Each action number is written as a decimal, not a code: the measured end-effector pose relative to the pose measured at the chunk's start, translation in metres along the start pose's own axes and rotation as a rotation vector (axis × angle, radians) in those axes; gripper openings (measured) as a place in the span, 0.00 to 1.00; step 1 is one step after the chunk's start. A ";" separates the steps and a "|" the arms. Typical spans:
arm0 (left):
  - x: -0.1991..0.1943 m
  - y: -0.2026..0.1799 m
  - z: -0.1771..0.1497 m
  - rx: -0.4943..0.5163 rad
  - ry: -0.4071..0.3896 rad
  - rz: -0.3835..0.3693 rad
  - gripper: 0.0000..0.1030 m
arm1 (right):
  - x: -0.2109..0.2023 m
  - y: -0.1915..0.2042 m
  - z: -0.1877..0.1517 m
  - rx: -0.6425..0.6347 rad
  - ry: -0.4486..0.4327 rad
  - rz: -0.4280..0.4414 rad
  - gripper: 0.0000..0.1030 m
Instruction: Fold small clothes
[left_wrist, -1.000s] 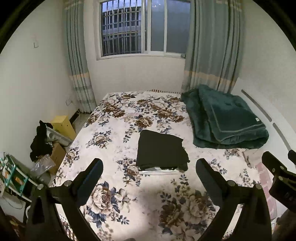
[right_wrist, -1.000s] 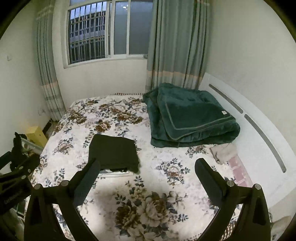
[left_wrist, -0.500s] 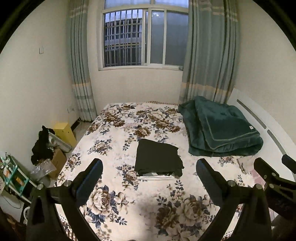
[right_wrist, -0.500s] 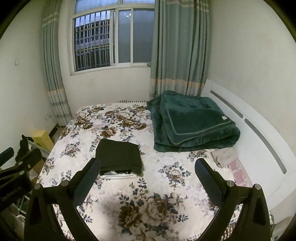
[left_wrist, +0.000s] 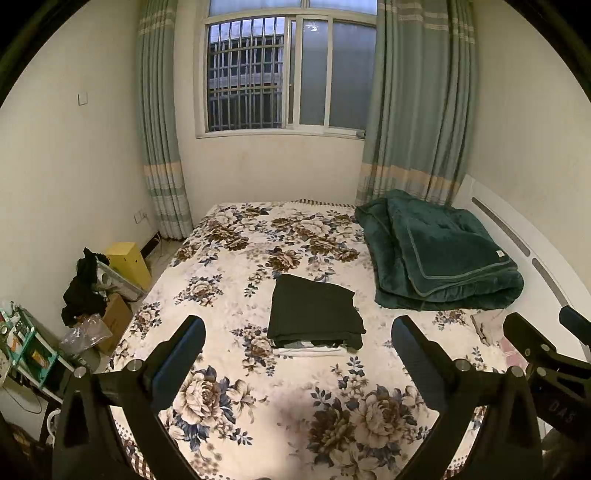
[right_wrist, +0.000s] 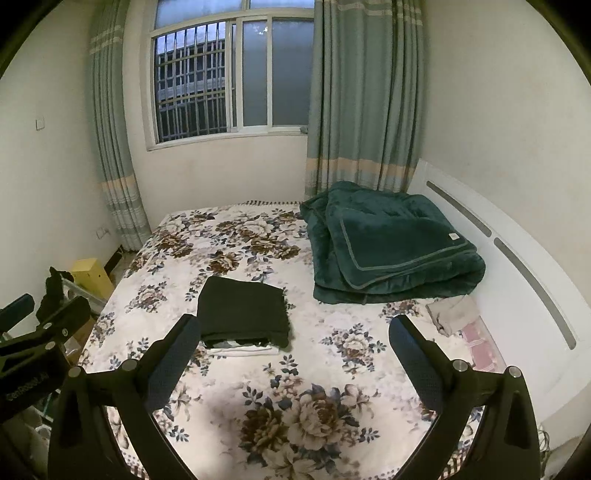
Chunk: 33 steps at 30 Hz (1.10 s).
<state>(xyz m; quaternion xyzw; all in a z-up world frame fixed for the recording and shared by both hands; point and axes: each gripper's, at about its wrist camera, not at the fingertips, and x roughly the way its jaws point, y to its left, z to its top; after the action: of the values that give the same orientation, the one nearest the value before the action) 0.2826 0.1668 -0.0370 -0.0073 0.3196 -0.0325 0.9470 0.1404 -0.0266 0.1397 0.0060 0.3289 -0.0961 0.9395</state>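
- Both tools, left tool (left_wrist: 297, 354) and right tool (right_wrist: 293, 350), hang spread wide and empty above the bed (left_wrist: 236, 402).
- Leave the folded dark garment (left_wrist: 314, 314) square on its pile; don't snag it.

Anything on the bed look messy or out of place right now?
Mostly tidy. The folded dark garment sits squarely on its stack. Only the crumpled beige cloth by the headboard, beside the green blanket, looks unfolded.

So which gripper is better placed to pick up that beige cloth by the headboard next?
Probably the right gripper: the beige cloth lies just beyond its right finger, while the left gripper faces the dark folded stack. Both are open and empty.
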 end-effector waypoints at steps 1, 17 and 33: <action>0.000 0.000 0.000 0.001 -0.001 0.001 1.00 | 0.000 0.000 0.000 -0.002 0.002 0.000 1.00; -0.002 0.004 0.004 0.003 -0.003 0.002 1.00 | 0.005 0.016 -0.002 -0.013 0.010 0.011 1.00; -0.011 0.012 0.015 0.015 -0.025 0.001 1.00 | 0.001 0.019 -0.004 0.002 -0.005 0.003 1.00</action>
<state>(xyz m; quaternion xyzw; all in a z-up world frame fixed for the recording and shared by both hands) 0.2841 0.1791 -0.0187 -0.0005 0.3075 -0.0342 0.9509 0.1425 -0.0083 0.1350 0.0070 0.3264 -0.0950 0.9404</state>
